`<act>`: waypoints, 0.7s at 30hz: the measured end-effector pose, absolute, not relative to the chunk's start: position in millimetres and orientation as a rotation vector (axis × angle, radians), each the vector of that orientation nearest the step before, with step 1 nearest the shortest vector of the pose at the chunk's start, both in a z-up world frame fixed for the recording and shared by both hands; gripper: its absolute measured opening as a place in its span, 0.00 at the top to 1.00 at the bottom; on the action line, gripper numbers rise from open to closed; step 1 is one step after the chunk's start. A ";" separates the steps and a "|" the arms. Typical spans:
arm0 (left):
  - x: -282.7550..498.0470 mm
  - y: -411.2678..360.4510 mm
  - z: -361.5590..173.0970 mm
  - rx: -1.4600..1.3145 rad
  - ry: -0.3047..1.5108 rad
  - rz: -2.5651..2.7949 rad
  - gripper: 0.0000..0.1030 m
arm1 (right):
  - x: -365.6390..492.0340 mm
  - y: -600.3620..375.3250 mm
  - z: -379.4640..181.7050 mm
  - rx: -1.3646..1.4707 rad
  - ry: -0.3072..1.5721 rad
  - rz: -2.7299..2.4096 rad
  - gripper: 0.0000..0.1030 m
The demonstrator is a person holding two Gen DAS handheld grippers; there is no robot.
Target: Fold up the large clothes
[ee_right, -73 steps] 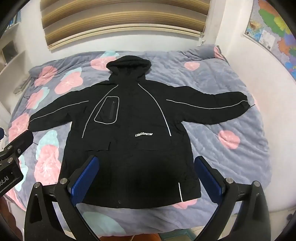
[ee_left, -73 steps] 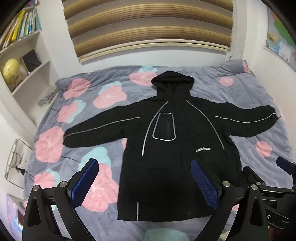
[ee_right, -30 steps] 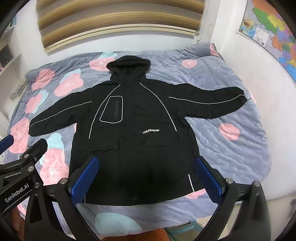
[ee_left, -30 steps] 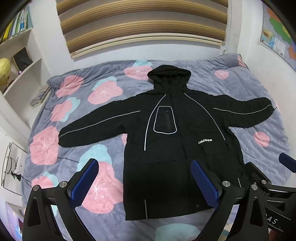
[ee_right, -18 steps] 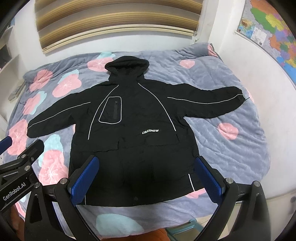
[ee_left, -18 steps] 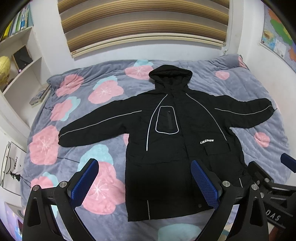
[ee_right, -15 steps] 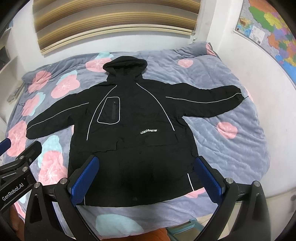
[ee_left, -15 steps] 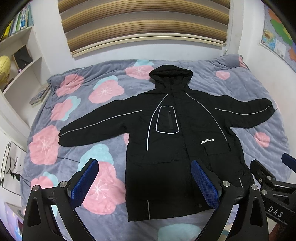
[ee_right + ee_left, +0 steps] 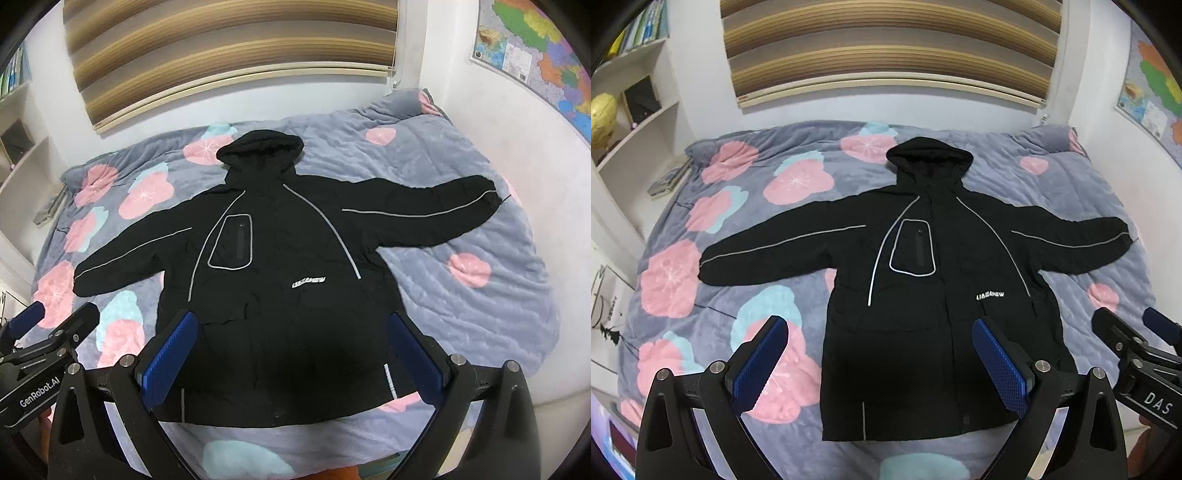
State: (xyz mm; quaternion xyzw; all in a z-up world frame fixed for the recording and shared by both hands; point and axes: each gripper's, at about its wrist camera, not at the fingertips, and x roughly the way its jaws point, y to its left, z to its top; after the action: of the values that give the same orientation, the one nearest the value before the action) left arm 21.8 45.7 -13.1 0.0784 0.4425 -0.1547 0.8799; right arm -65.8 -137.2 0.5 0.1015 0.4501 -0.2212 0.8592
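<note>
Writing: "GenRobot.AI", left tool (image 9: 51,332); "DAS", right tool (image 9: 1137,343).
Jacket (image 9: 923,295): flat on bed (image 9: 1071,192), beyond both tools.
Tools: spread wide, empty.

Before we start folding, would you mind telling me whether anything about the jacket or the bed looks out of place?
Nothing stands out. The black jacket lies flat, front up, on the floral blanket, sleeves spread and hood toward the wall. Both the left gripper and right gripper are open above its hem.
</note>
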 end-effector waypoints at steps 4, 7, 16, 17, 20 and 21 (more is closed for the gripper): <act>11.9 29.5 -9.0 0.171 0.901 -0.318 0.03 | -70.9 -152.7 6.2 0.199 0.928 -0.459 0.00; 4.7 13.2 -5.8 0.177 0.892 -0.322 0.03 | -73.8 -169.5 12.0 0.206 0.908 -0.445 0.00; -4.2 -26.2 -6.4 0.146 0.920 -0.336 0.03 | -78.5 -226.8 22.1 0.263 0.852 -0.375 0.00; -3.2 -31.8 -8.1 0.138 0.930 -0.332 0.03 | -77.4 -233.4 21.7 0.261 0.850 -0.380 0.00; 1.4 -40.9 -12.9 0.134 0.948 -0.326 0.03 | -74.5 -253.0 18.4 0.245 0.847 -0.414 0.00; 3.0 -43.2 -14.5 0.136 0.951 -0.321 0.03 | -72.9 -261.4 15.8 0.246 0.850 -0.425 0.00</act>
State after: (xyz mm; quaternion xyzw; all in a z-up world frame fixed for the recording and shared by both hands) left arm 3.0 -43.2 -14.5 0.0649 0.4553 -0.1539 0.8746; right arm -72.9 -261.4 15.8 0.1183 0.4083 -0.2039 0.8819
